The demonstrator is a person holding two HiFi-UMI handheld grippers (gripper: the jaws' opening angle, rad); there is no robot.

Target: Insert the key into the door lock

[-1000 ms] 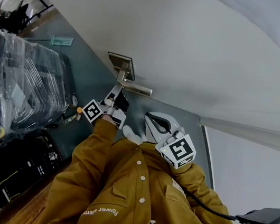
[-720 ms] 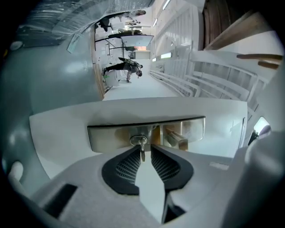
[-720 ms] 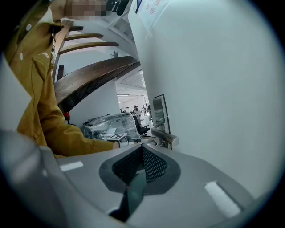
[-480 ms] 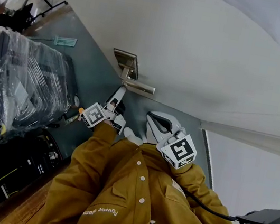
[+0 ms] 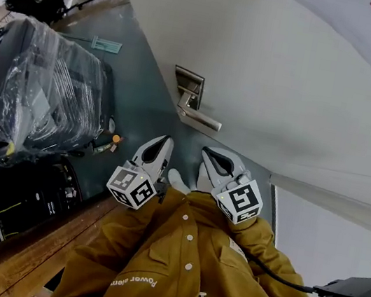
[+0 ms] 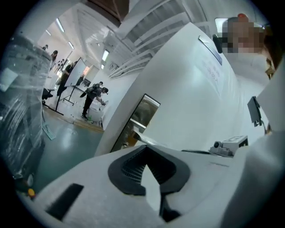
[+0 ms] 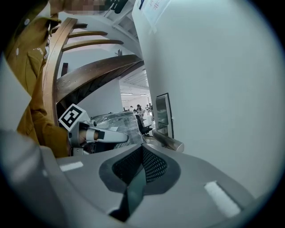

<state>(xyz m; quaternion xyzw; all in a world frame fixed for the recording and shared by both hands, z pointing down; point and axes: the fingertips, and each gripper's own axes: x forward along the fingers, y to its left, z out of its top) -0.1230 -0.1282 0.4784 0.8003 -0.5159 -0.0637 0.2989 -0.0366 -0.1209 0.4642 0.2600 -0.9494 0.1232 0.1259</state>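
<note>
The white door carries a metal lock plate (image 5: 188,84) with a lever handle (image 5: 202,119) below it. My left gripper (image 5: 166,141) hangs a short way back from the handle, shut, with nothing between its pads. In the left gripper view the lock plate (image 6: 142,116) stands ahead of the shut jaws. Beside it and just under the handle, my right gripper (image 5: 208,157) is shut and empty too. From the right gripper view I see the handle (image 7: 169,141), the plate (image 7: 163,113) and the left gripper (image 7: 107,136). No key shows in any view.
A plastic-wrapped dark suitcase (image 5: 39,93) and a black case (image 5: 11,209) stand on the teal floor left of the door. A wooden strip (image 5: 24,258) runs along the lower left. A black tray on a stand (image 5: 354,286) sits at the right.
My left gripper has drawn back from the lock under the handle toward my body and rolled, so its marker cube now faces the camera. The right gripper has stayed put.
</note>
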